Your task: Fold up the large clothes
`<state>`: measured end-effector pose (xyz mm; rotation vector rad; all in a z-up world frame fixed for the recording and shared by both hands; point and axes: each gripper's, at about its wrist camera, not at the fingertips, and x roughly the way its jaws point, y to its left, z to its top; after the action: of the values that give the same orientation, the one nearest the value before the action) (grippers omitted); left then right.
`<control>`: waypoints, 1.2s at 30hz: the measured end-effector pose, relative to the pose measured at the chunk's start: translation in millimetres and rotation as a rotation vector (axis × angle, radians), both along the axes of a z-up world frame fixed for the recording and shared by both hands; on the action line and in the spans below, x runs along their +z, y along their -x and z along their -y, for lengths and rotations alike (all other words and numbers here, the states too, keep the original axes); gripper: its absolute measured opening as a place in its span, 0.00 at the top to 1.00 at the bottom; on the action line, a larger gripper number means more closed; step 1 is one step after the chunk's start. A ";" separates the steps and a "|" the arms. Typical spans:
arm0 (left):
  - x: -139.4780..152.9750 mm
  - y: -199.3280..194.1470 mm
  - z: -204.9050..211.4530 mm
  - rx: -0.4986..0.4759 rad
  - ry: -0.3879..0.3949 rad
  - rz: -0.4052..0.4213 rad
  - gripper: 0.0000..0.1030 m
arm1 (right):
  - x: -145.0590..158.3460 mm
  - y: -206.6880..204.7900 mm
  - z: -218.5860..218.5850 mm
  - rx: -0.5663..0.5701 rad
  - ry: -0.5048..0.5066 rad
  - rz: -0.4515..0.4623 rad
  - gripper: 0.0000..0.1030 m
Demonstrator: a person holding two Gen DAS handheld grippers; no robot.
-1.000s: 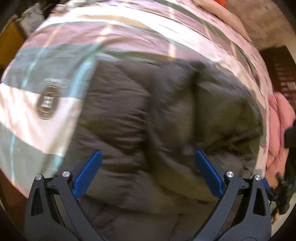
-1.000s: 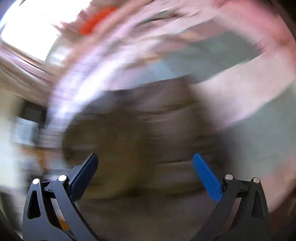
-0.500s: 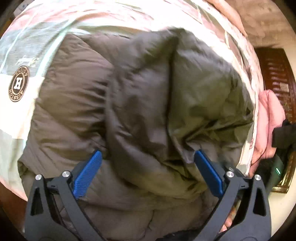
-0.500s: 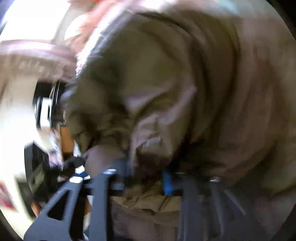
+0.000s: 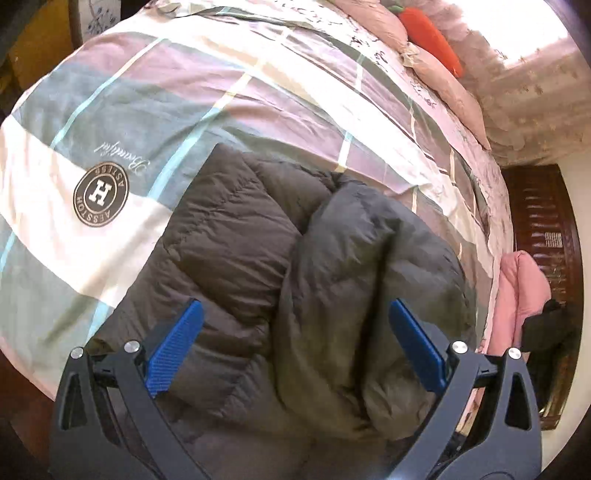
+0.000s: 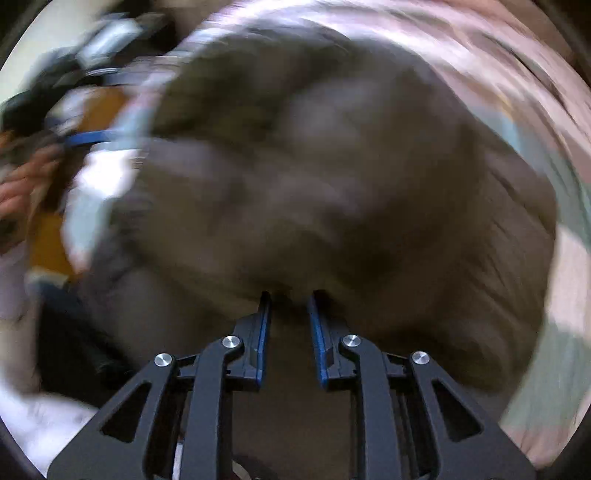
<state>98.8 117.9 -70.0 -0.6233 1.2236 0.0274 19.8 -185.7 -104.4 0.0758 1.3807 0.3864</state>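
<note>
A dark grey-brown puffer jacket (image 5: 258, 266) lies bunched on the plaid bed cover (image 5: 184, 92), its right part folded over into a thick hump. My left gripper (image 5: 293, 306) hangs above it, open wide, with its blue pads clear of the cloth. The right wrist view is blurred by motion. There the jacket (image 6: 332, 166) fills most of the picture, and my right gripper (image 6: 290, 295) has its jaws nearly together, pinching a fold of jacket fabric between the blue pads.
Pink pillows (image 5: 443, 74) and an orange carrot plush (image 5: 428, 29) lie at the bed's far end. A pink garment (image 5: 517, 288) hangs off the right edge beside a dark wooden cabinet (image 5: 543, 221). A person's hand (image 6: 14, 195) shows at the left of the right wrist view.
My right gripper went from wide open to clamped on a fold of the jacket, and its view has rolled. My left gripper has drawn back, showing more bed cover.
</note>
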 end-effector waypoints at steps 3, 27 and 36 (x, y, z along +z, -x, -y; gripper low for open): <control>4.8 -5.3 15.7 -0.056 -0.076 0.018 0.02 | 33.9 -11.7 36.9 -0.194 -0.058 0.059 0.39; -86.6 19.9 137.9 -0.461 -0.404 -0.160 0.14 | -4.5 -44.9 9.6 -0.155 -0.006 -0.101 0.26; -72.4 31.5 125.5 -0.476 -0.345 -0.139 0.07 | 8.9 -19.4 5.7 -0.090 -0.056 -0.091 0.18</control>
<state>67.4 -7.6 -142.4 -0.0216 1.4357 -0.1171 39.2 -191.4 -95.4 0.2034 1.4506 0.3502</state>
